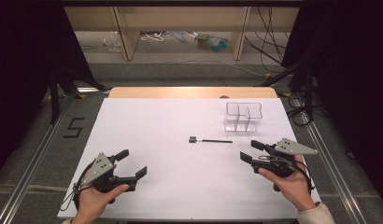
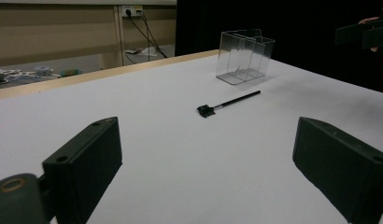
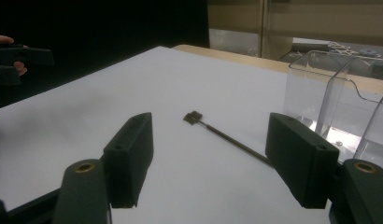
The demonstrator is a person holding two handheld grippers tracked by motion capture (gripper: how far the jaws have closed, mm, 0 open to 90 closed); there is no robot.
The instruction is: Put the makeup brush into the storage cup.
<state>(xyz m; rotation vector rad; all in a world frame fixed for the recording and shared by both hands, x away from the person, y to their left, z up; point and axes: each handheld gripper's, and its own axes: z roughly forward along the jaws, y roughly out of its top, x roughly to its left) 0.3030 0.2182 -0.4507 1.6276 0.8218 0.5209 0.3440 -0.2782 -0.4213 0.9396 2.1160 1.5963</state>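
The white table (image 1: 147, 140) carries a clear plastic organiser (image 1: 244, 116) with divided compartments at its far right. Just in front of it, apart from it, a thin black brush (image 1: 210, 140) lies flat, its head pointing left. Both the left gripper (image 1: 132, 164) and the right gripper (image 1: 249, 151) hover with jaws wide and empty. This looks like the approach; next, the right gripper likely needs to descend and straddle the slim handle.

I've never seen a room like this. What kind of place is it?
Probably a lab for recording handling work: a white table ringed by black curtains, loose cables on the floor, and a person's hands holding the left gripper and right gripper.
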